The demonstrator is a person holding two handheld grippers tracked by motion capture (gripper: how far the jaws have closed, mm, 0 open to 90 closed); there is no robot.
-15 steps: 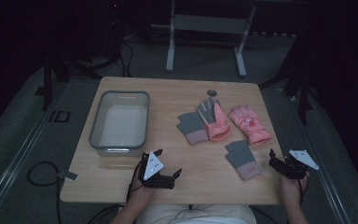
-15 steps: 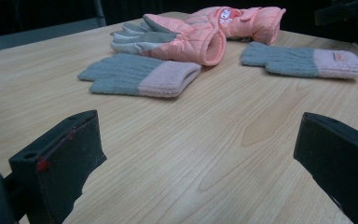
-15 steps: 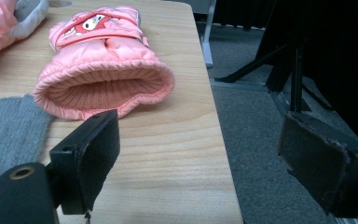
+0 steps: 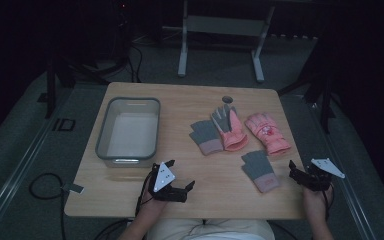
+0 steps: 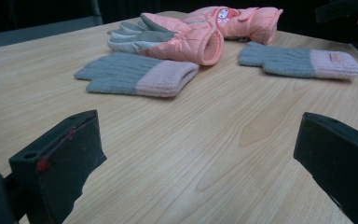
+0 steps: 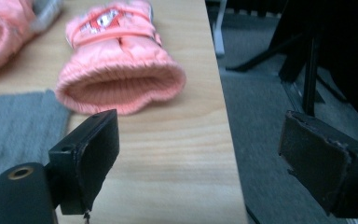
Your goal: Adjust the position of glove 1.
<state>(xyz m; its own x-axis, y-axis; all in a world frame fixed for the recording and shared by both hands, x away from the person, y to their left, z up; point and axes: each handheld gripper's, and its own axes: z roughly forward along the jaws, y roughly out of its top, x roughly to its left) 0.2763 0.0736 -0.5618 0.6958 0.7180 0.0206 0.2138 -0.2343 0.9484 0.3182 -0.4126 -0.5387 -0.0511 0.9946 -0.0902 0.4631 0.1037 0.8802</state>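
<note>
Both grippers' fingers gape wide, empty; right gripper (image 4: 300, 176) overhangs the table (image 4: 130, 210) edge.

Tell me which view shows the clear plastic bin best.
The high view: the clear plastic bin sits whole on the table's left side, rim and pale floor visible, nothing seen inside. The left gripper view and right gripper view face the gloves, with the bin outside their frames.
</note>
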